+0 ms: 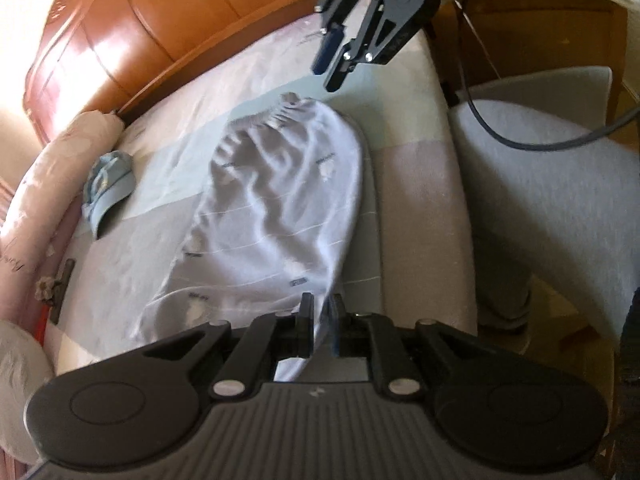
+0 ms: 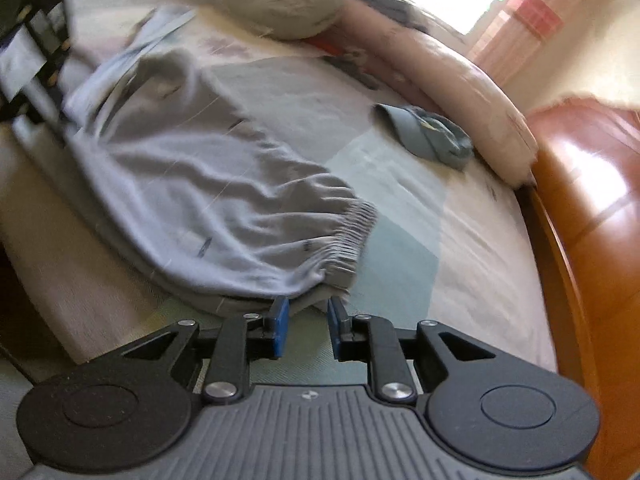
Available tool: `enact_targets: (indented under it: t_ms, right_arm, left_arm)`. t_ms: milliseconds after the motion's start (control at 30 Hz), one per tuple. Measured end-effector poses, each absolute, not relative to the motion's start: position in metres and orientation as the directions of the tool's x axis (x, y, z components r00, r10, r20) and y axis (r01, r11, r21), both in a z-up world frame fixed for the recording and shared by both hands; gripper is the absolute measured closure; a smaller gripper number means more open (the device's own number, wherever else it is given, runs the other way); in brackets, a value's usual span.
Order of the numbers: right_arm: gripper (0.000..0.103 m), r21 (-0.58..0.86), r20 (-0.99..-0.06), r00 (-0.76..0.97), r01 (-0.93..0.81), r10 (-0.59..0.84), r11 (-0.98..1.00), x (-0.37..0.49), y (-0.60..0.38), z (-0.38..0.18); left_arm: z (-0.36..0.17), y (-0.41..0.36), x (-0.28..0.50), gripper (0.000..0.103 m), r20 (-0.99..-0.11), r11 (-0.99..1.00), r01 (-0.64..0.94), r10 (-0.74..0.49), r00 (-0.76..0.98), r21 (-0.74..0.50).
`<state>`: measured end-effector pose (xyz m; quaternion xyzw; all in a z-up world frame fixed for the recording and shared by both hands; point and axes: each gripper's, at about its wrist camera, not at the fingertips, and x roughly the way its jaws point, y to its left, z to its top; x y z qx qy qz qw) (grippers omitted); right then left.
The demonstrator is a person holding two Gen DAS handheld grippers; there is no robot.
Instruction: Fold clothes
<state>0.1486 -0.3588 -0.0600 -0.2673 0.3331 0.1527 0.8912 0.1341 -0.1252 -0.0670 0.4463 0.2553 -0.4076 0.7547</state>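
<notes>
The grey trousers (image 1: 280, 208) are lying folded lengthwise on the bed (image 1: 416, 184). The left gripper (image 1: 320, 320) is pinching their leg end; the right gripper (image 2: 306, 322), fingers spread, is hanging just off the waistband. Next likely calls for folding crosswise.

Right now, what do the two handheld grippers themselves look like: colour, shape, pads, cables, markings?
Both are matt black linkage grippers on a ribbed grey base with round black discs at each side and silver pivot pins. The right gripper has blue pads on its fingertips and a small white mark on the base. The left gripper looks the same. A dark cable trails behind the right one.
</notes>
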Motion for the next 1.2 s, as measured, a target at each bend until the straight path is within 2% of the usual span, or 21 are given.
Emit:
enact_targets:
  t_ms: [200, 267, 500, 733, 867, 933, 1033, 1200]
  right_arm:
    - [0.068, -0.155, -0.638, 0.740, -0.396, 0.214, 0.905, 0.158, -0.348, -0.040]
    - [0.066, -0.109, -0.633, 0.739, -0.382, 0.233, 0.918, 0.163, -0.338, -0.043]
    - [0.065, 0.096, -0.675, 0.693, -0.259, 0.255, 0.961, 0.173, -0.330, -0.081]
    - [0.061, 0.153, -0.670, 0.695, -0.215, 0.261, 0.965, 0.140, -0.342, -0.097]
    - [0.057, 0.163, -0.662, 0.703, -0.201, 0.258, 0.966, 0.138, -0.341, -0.096]
    - [0.057, 0.170, -0.662, 0.705, -0.190, 0.255, 0.967, 0.139, -0.340, -0.094]
    - [0.056, 0.178, -0.643, 0.720, -0.189, 0.260, 0.966, 0.139, -0.341, -0.088]
    - [0.056, 0.201, -0.607, 0.763, -0.124, 0.223, 0.972, 0.146, -0.353, -0.077]
  left_arm:
    - [-0.049, -0.108, 0.157, 0.091, -0.687, 0.435, 0.778, -0.385, 0.616, 0.454]
    - [-0.050, -0.107, 0.168, 0.086, -0.685, 0.494, 0.761, -0.378, 0.623, 0.420]
    - [-0.077, -0.104, 0.195, 0.085, -0.720, 0.661, 0.708, -0.362, 0.592, 0.250]
    - [-0.095, -0.085, 0.186, 0.087, -0.736, 0.768, 0.620, -0.325, 0.594, 0.161]
    - [-0.091, -0.085, 0.179, 0.087, -0.733, 0.792, 0.589, -0.304, 0.608, 0.161]
    - [-0.086, -0.085, 0.175, 0.085, -0.724, 0.785, 0.598, -0.319, 0.612, 0.159]
    - [-0.078, -0.087, 0.176, 0.074, -0.699, 0.790, 0.596, -0.344, 0.627, 0.146]
    - [-0.075, -0.096, 0.176, 0.072, -0.676, 0.790, 0.599, -0.371, 0.636, 0.130]
